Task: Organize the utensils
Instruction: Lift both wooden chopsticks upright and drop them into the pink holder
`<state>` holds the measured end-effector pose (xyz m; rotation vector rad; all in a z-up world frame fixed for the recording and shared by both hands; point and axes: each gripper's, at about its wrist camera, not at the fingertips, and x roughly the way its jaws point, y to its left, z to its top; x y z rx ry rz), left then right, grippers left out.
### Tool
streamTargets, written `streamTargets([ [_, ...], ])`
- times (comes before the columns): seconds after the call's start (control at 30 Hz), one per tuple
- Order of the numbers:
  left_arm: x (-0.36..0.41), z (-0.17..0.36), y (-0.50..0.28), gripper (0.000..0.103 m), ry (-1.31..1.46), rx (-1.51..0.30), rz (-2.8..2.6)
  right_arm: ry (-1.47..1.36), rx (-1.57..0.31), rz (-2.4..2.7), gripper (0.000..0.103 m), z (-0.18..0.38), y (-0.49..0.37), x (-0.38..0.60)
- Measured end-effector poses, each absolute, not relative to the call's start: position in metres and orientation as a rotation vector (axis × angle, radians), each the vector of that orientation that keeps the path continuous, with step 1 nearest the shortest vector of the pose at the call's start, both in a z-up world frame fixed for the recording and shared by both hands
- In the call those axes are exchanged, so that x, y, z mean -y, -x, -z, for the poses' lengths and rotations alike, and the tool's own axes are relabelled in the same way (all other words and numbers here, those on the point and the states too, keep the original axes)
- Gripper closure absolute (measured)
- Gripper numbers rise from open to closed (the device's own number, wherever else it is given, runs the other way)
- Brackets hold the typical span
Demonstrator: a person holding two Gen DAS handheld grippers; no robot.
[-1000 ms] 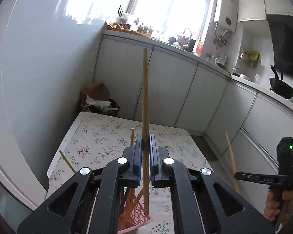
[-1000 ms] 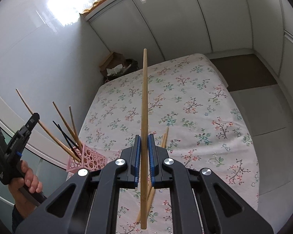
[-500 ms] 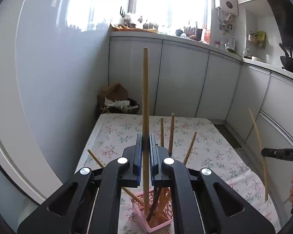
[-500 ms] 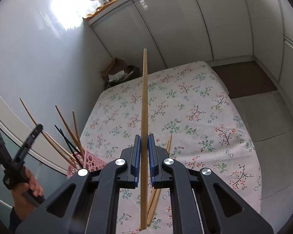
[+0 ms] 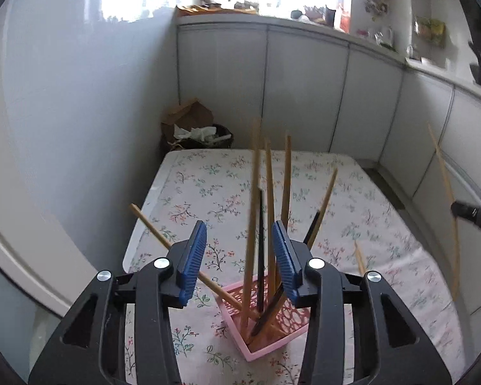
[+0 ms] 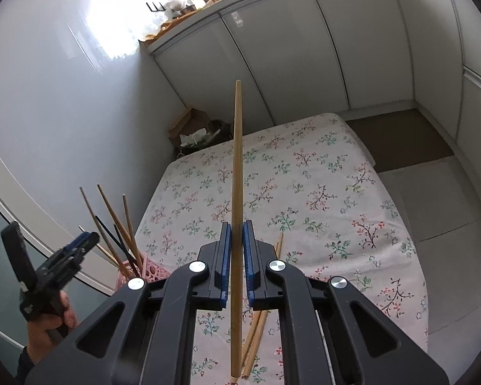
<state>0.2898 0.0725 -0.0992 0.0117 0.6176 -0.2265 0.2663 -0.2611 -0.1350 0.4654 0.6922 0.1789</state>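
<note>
**Left jaws part over the pink holder; right jaws clamp one chopstick**

We see our left gripper (image 5: 239,253) above the pink perforated holder (image 5: 266,327), which stands on the floral tablecloth (image 5: 208,186) near the table's near left corner. Its jaws have just been opening and now stand moderately apart, the blue pads (image 5: 192,256) clear of everything. Between them, but not pressed by either pad, a blurred wooden chopstick (image 5: 251,224) stands nearly upright with its lower end inside the holder. Around it the holder carries several more sticks: wooden chopsticks (image 5: 285,173) leaning toward the far edge, one long one slanting out toward the table's left edge, and dark chopsticks (image 5: 260,224) among them.

Our right gripper (image 6: 236,256) is closed on a single bamboo chopstick (image 6: 237,160), pinched between the blue pads somewhat below its middle and held roughly upright, one end rising above the jaws and the other hanging below them over the cloth. Beneath it, close to the table's near edge, loose chopsticks (image 6: 259,324) lie on the tablecloth. In the right wrist view the holder shows at the lower left, with the left gripper and the hand (image 6: 48,324) that grips it just beside it. Beyond the table's far left corner a bin with a brown paper bag (image 5: 192,122) sits against the white cabinets (image 5: 304,89).
</note>
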Motion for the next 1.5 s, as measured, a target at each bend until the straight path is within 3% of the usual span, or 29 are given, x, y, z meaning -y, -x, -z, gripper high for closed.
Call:
streamTargets([
  [0.4, -0.118, 0.086, -0.273, 0.058, 0.292, -0.755, 0.181, -0.491, -0.547, -0.229, 0.095, 0.132, -0.268, 0.210],
  [0.87, -0.134, 0.088, -0.281, 0.057, 0.319, -0.784, 0.172, -0.542, -0.387, -0.286, 0.095, 0.135, -0.296, 0.111],
  [1.5, -0.139, 0.092, -0.287, 0.057, 0.350, -0.800, 0.188, -0.342, -0.275, -0.179, 0.095, 0.176, -0.282, 0.059],
])
